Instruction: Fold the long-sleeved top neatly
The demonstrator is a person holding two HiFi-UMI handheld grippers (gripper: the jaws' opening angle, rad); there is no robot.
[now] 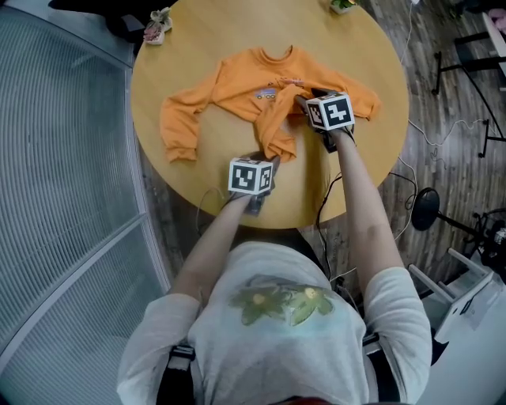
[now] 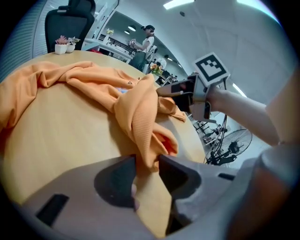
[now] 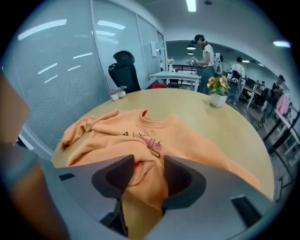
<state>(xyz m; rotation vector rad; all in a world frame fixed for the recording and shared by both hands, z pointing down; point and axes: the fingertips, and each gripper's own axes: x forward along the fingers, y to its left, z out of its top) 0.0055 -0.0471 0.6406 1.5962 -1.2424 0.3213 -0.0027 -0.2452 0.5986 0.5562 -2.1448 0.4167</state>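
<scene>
An orange long-sleeved top (image 1: 237, 79) lies chest up on the round wooden table (image 1: 198, 186), with both sleeves spread out. Its lower part is bunched into a ridge that runs from the chest toward the near edge. My left gripper (image 1: 271, 161) is at the near end of that ridge. In the left gripper view (image 2: 146, 164) its pads press on a narrow fold of the top (image 2: 140, 117). My right gripper (image 1: 305, 101) is at the far end of the ridge, by the chest print. In the right gripper view (image 3: 144, 176) the jaws stand wide, with a loose bulge of the top (image 3: 187, 136) between them.
Two small plant pots (image 1: 158, 28) (image 1: 341, 5) stand at the table's far edge. A flower pot (image 3: 216, 93) and a black office chair (image 3: 125, 70) show beyond. A glass wall runs along the left. Cables and stands lie on the floor at right. People stand far off.
</scene>
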